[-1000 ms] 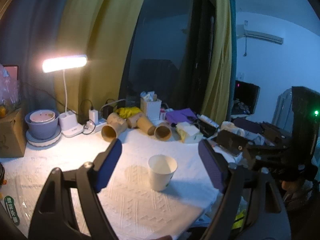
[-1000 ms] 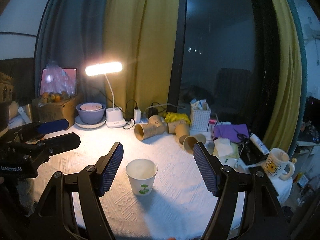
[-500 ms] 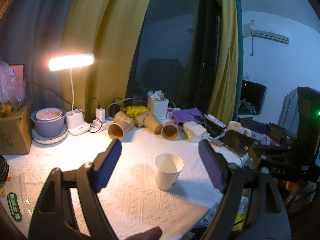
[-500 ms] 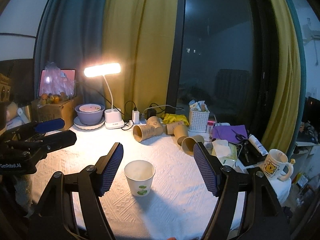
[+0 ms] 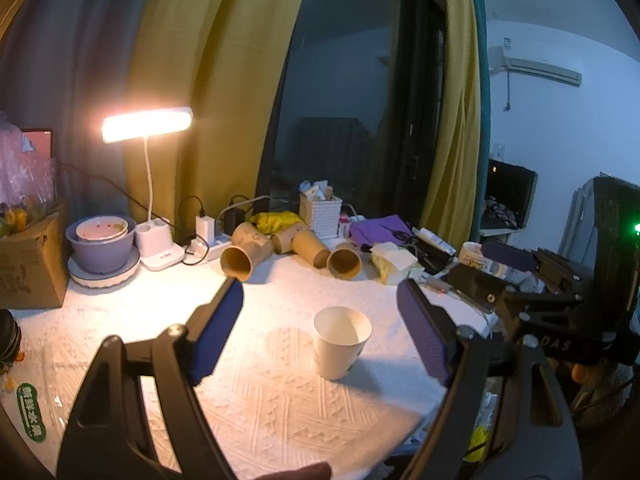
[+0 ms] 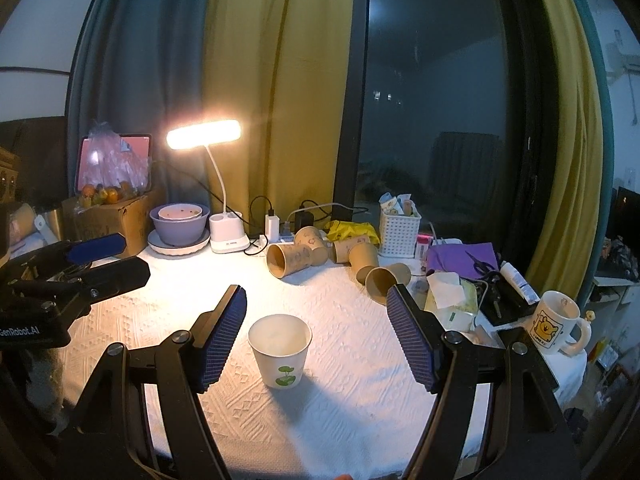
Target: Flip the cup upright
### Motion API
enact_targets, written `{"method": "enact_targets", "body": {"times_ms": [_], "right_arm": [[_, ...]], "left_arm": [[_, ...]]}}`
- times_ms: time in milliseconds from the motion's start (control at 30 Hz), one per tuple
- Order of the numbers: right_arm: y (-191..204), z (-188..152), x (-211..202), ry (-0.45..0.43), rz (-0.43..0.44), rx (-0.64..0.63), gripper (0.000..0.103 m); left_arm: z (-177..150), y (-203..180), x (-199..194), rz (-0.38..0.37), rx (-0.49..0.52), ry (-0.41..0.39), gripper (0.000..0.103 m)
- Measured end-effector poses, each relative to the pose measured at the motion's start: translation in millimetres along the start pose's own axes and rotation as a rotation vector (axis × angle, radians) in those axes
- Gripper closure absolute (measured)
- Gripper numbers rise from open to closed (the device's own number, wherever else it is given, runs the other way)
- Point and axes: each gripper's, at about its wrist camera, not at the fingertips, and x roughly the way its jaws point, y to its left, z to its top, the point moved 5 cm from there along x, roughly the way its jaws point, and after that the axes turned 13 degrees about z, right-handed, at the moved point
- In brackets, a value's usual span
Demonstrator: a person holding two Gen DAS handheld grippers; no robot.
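Observation:
A white paper cup (image 5: 340, 342) with a green leaf print stands upright, mouth up, on the white textured cloth (image 5: 280, 400); it also shows in the right wrist view (image 6: 281, 350). My left gripper (image 5: 320, 332) is open and empty, its blue-padded jaws standing wide to either side of the cup and nearer me. My right gripper (image 6: 316, 336) is open and empty, held back the same way. Each gripper appears at the edge of the other's view, the right one (image 5: 520, 280) and the left one (image 6: 80, 264).
Several brown paper cups (image 6: 296, 254) lie on their sides at the back. A lit desk lamp (image 6: 216, 184), purple bowl (image 6: 180, 226), cardboard box (image 6: 108, 216), white basket (image 6: 400, 232), purple cloth (image 6: 460, 258) and bear mug (image 6: 556, 326) crowd the back and right.
Both grippers have drawn back and risen slightly from the upright cup, which has stayed put. The jaws stay wide open.

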Motion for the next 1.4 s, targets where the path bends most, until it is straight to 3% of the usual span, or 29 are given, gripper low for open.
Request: {"method": "enact_targets", "body": {"times_ms": [1400], "right_arm": [[4.4, -4.9, 2.9, 0.009, 0.001, 0.007, 0.027]], "left_arm": [[-4.2, -2.8, 4.6, -0.012, 0.019, 0.012, 0.022]]}}
